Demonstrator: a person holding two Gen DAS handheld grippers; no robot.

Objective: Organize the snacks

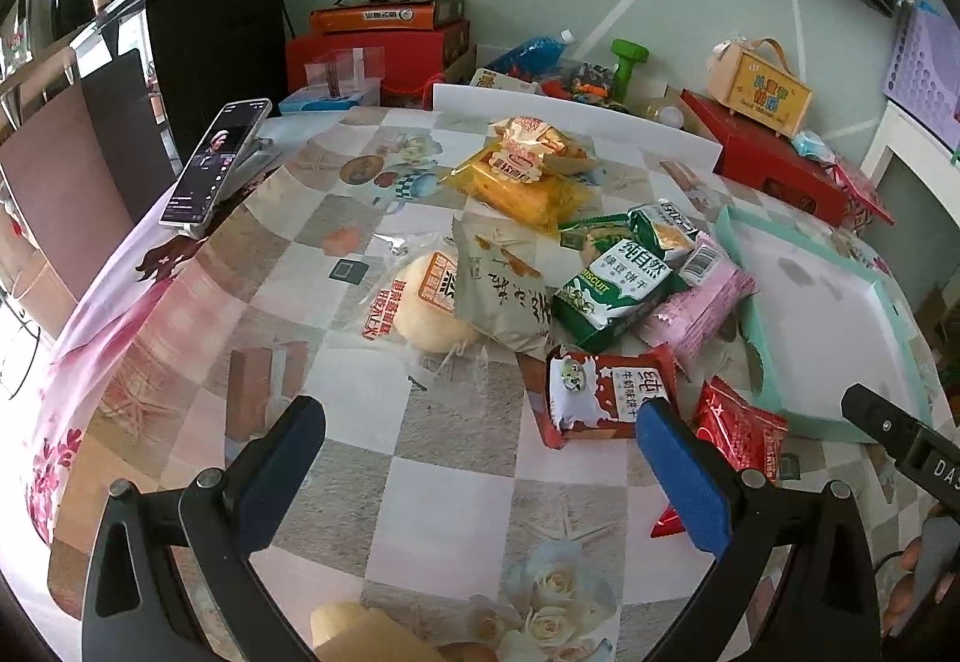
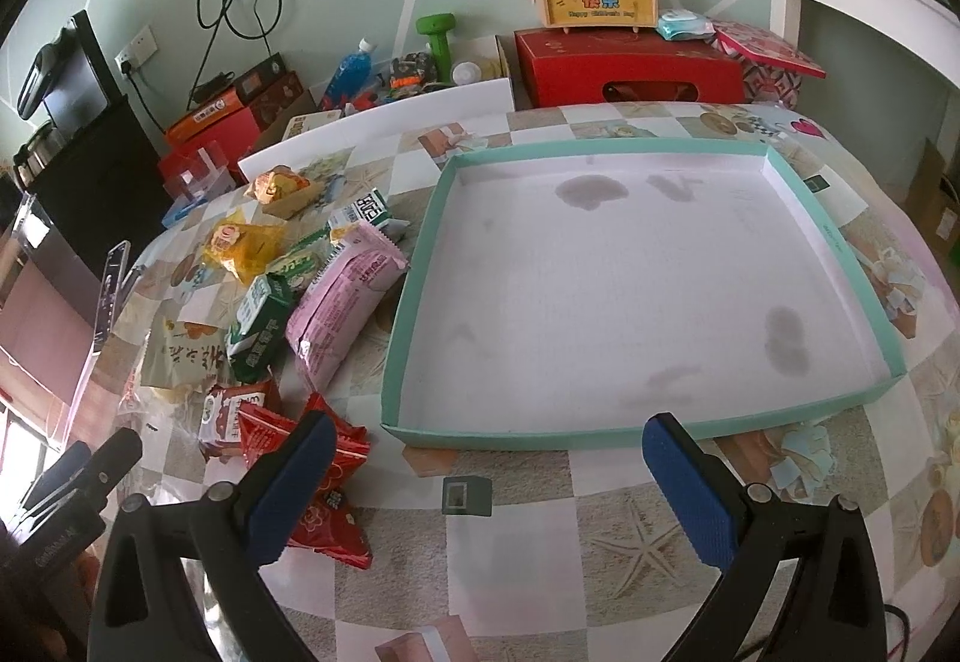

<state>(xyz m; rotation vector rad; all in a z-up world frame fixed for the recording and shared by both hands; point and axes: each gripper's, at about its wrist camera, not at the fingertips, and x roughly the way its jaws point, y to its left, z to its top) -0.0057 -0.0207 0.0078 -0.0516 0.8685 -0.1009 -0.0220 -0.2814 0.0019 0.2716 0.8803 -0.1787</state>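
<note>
Checked oilcloth covers the tabletop [image 2: 528, 530], with boxes and a cable crowding the green wall behind. Both claws hover low over it, spread wide and holding nothing, which suggests no snack has been picked yet.

Ahead of the right claw [image 2: 486, 476] sits the teal-rimmed tray [image 2: 600, 437], its near wall just beyond the fingertips and its stained white floor bare. It looks like the place meant for the snacks, set square to this claw so packets can be dropped straight in.

The snacks lie in a loose heap to the left of that tray. Ahead of the left claw [image 1: 480, 458], the red-and-white biscuit packet [image 1: 600, 392] lies nearest, just off its right finger, with a red packet [image 1: 741, 434] beyond that finger beside the tray. Farther ahead are the green biscuit packet [image 1: 612, 284], a pink packet [image 1: 702, 296], a grey bag [image 1: 504, 284], a round bun in clear wrap [image 1: 426, 302] and yellow bags [image 1: 522, 182]. The left claw seems placed to take the nearest packet first.
</note>
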